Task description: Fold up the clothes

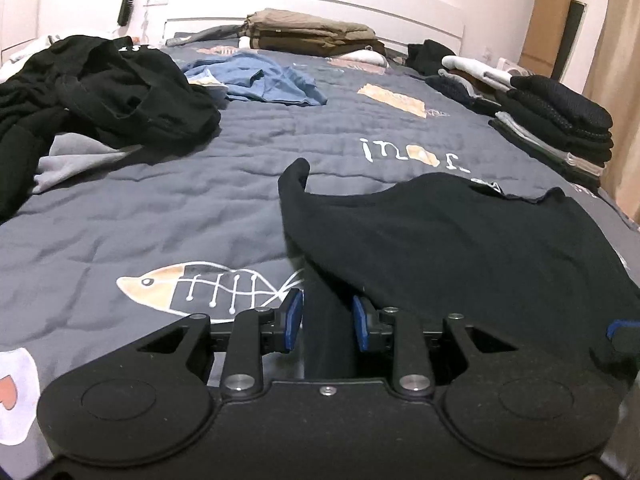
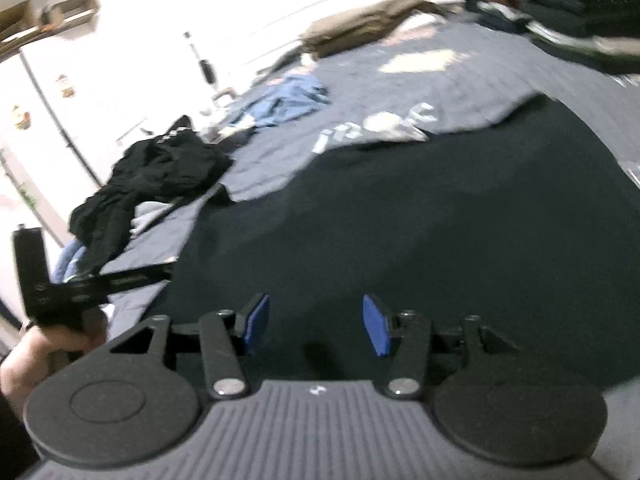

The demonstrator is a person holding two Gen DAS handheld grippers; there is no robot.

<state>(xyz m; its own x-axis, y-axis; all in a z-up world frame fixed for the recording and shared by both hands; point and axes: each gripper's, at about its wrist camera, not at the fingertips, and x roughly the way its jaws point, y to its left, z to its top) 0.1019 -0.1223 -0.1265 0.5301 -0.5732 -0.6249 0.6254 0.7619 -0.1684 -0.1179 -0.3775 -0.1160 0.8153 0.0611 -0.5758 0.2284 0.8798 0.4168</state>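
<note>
Left gripper (image 1: 327, 322) astride black garment (image 1: 460, 240) — loose

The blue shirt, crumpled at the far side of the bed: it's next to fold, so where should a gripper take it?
Grip the blue shirt by its near hem edge at the right corner, coming low from the bare quilt; that edge probably lies flat and free, while the far side bunches against other clothes.

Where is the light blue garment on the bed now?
In the left wrist view, the light blue garment lies crumpled at upper left, between the black clothes heap and the folded brown stack.

Your right wrist view blurred throughout; black garment (image 2: 420, 220) cut off beside folded stack (image 2: 580, 12); bedspread lettering (image 2: 376, 124) unreadable.
</note>
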